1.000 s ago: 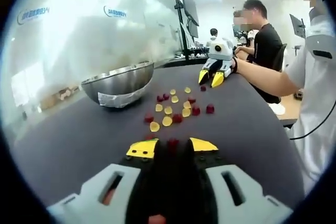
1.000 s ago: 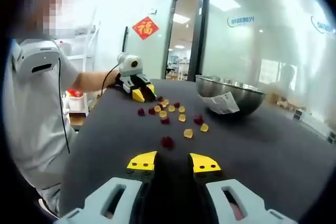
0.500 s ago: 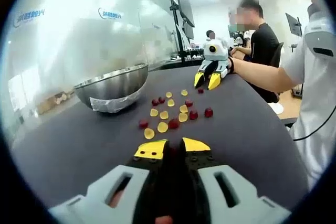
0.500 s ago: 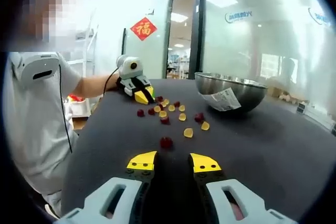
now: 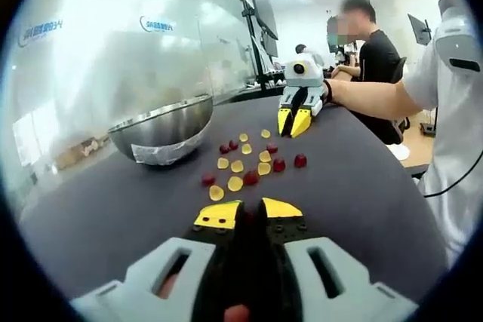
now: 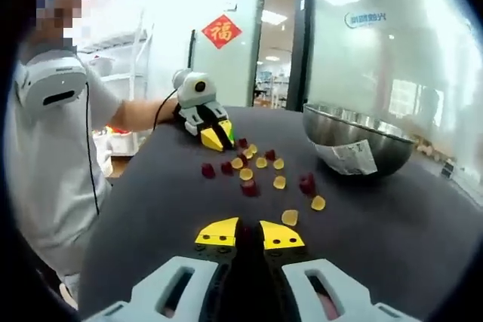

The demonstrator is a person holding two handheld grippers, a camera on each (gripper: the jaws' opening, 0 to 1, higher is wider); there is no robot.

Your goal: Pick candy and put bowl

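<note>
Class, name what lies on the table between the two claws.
In the left gripper view, scattered red and yellow candies lie between the left claw and the right claw.

The bowl (image 5: 162,121) is polished, mirror-bright metal with a crinkled paper label (image 5: 164,153) stuck on it. The table (image 5: 113,201) is dark and matt. The candies (image 5: 245,164) look glossy and translucent, like jelly.

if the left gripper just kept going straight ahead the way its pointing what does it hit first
Probably the yellow candy just past the left gripper, at the near edge of the scattered candies on the dark table. The jaws look shut, perhaps on a red candy. The bowl sits off to the side, out of that line.
</note>
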